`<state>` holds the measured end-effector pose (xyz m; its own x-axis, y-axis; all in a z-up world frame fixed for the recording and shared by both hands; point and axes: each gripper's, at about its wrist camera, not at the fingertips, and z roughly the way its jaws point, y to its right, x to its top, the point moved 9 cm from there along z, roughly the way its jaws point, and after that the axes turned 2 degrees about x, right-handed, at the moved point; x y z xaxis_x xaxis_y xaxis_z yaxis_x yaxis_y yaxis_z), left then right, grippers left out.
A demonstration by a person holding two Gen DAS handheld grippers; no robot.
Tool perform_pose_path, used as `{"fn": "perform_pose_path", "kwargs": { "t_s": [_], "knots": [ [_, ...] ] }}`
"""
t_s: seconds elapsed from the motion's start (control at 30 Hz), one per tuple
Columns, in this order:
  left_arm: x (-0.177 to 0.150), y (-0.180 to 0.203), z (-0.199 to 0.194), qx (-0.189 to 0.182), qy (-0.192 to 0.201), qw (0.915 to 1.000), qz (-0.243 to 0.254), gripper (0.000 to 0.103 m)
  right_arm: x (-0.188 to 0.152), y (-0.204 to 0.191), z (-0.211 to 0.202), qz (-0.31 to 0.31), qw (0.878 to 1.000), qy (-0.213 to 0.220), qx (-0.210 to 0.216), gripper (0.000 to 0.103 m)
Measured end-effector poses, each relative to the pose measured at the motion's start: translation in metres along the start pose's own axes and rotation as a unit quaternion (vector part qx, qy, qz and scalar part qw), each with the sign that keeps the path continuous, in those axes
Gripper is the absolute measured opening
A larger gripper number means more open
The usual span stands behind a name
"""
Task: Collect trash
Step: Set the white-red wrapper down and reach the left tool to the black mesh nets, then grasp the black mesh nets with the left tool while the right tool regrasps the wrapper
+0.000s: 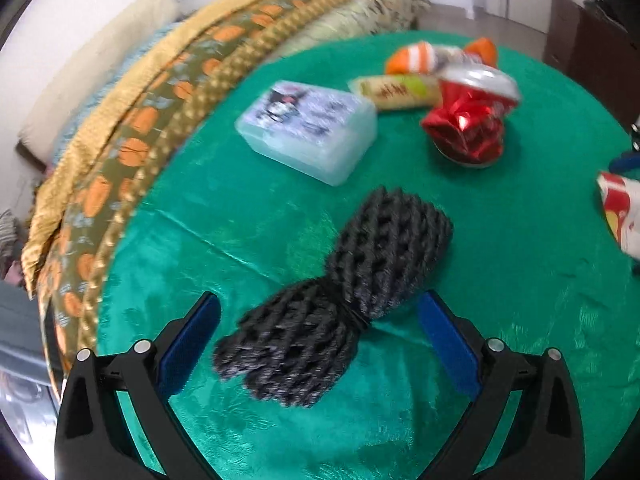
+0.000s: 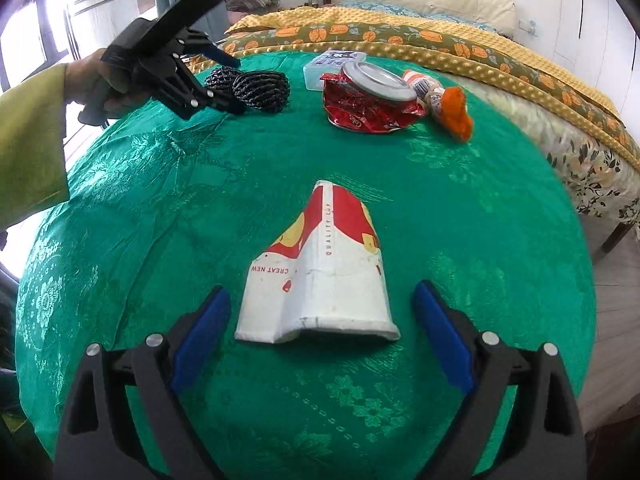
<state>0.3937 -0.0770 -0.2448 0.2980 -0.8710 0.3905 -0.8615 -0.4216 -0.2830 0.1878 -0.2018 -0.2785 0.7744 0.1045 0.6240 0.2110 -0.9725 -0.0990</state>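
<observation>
A black foam net sleeve (image 1: 340,296) lies on the green tablecloth (image 1: 240,220), pinched at its middle. My left gripper (image 1: 320,320) is open, its blue pads on either side of the sleeve's near half. A flattened white and red paper cup (image 2: 320,268) lies in front of my right gripper (image 2: 320,312), which is open with the cup's wide end between its pads. A crushed red can (image 1: 468,120) stands farther back, also in the right wrist view (image 2: 368,100). An orange and white wrapper (image 2: 444,100) lies beside it.
A pale blue plastic box (image 1: 308,128) with a cartoon lid sits near the table's far edge. A yellow-green wrapper (image 1: 396,90) lies behind the can. A bed with an orange-patterned blanket (image 2: 400,40) runs along the table's far side.
</observation>
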Motion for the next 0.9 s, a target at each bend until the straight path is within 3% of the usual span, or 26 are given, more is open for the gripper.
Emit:
{"fn": "perform_pose_path", "kwargs": {
  "t_s": [0.07,0.13,0.17,0.23,0.37,0.47,0.53,0.67,0.73,0.83,0.9],
  "knots": [
    [-0.001,0.007,-0.006,-0.038,0.000,0.9993,-0.005,0.067,0.000,0.001,-0.001,0.003,1.000,0.001,0.004,0.090],
    [-0.003,0.012,-0.011,-0.062,0.000,0.9980,-0.016,0.053,0.000,0.001,-0.001,0.006,1.000,0.003,0.008,0.090],
    [-0.004,0.014,-0.014,-0.077,-0.003,0.9965,-0.031,0.047,0.001,0.001,-0.001,0.008,1.000,0.004,0.010,0.090],
    [-0.008,0.014,-0.020,-0.083,-0.003,0.9951,-0.053,0.045,0.001,0.001,-0.002,0.009,1.000,0.005,0.011,0.090],
    [-0.023,0.016,-0.035,-0.053,-0.015,0.9859,-0.158,0.046,0.001,0.001,-0.002,0.010,1.000,0.005,0.013,0.090],
    [-0.048,0.027,-0.050,-0.038,-0.042,0.9641,-0.259,0.046,0.001,0.001,-0.002,0.013,1.000,0.007,0.016,0.090],
    [-0.062,0.039,-0.060,-0.016,-0.056,0.9552,-0.290,0.046,0.001,0.001,-0.002,0.015,1.000,0.008,0.019,0.090],
    [-0.081,0.078,-0.075,-0.029,-0.061,0.9422,-0.328,0.048,0.001,0.000,-0.003,0.016,1.000,0.009,0.020,0.090],
    [-0.087,0.096,-0.080,-0.041,-0.059,0.9423,-0.327,0.052,0.000,0.000,-0.003,0.016,1.000,0.008,0.020,0.090],
    [-0.090,0.116,-0.085,-0.022,-0.048,0.9541,-0.295,0.078,0.001,0.000,-0.003,0.015,1.000,0.008,0.018,0.090],
    [-0.091,0.124,-0.086,-0.021,-0.038,0.9564,-0.289,0.084,0.001,0.000,-0.003,0.016,1.000,0.008,0.019,0.090]
  ]
}}
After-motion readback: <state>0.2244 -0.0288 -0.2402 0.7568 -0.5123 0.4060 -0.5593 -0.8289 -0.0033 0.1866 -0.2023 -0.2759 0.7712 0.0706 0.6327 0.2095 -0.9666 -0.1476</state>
